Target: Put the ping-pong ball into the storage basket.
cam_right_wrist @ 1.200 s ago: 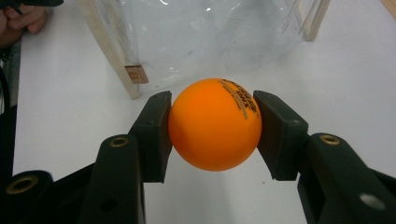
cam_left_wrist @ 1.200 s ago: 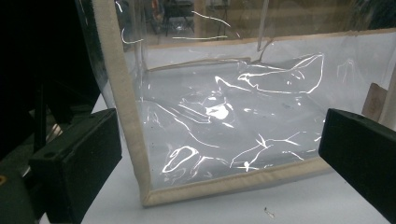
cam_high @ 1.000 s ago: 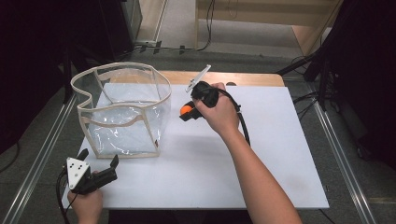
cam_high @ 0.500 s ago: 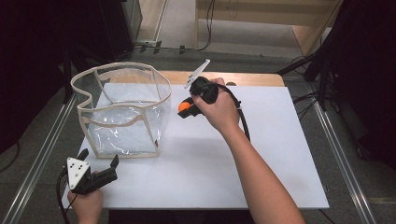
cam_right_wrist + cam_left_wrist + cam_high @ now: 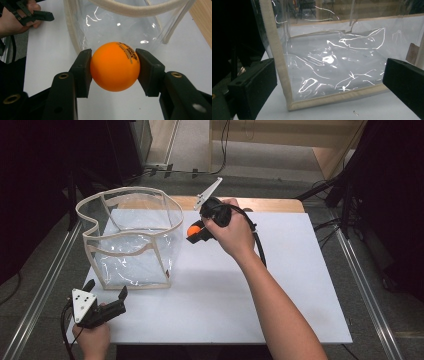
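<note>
Right gripper (image 5: 113, 66) is clamped on an orange ball (image 5: 115, 66); both pads press against its sides, and the ball sits squarely between them with black print on its upper face. From the high view I place that ball (image 5: 193, 229) above the white table (image 5: 300, 285), just beside the right wall of the clear plastic bag (image 5: 131, 237), roughly level with the bag's cloth-trimmed rim and not yet over the opening. The bag stands upright, mouth open, at the table's left half; I see nothing inside it.

Left gripper (image 5: 106, 306) rests at the near left corner of the table, its jaws standing wide apart with nothing between them. Its own camera looks at the bag's lower corner seam (image 5: 289, 105), which lies near but not touching.

Assessment: pickup is complete and the grip looks secure. I judge the work to be dropping the ball into the bag. Remaining, as I read it: carry the ball across the rim, bring it over the opening, and release. The soft rim bows unevenly, so clearance on the crossing deserves care.
</note>
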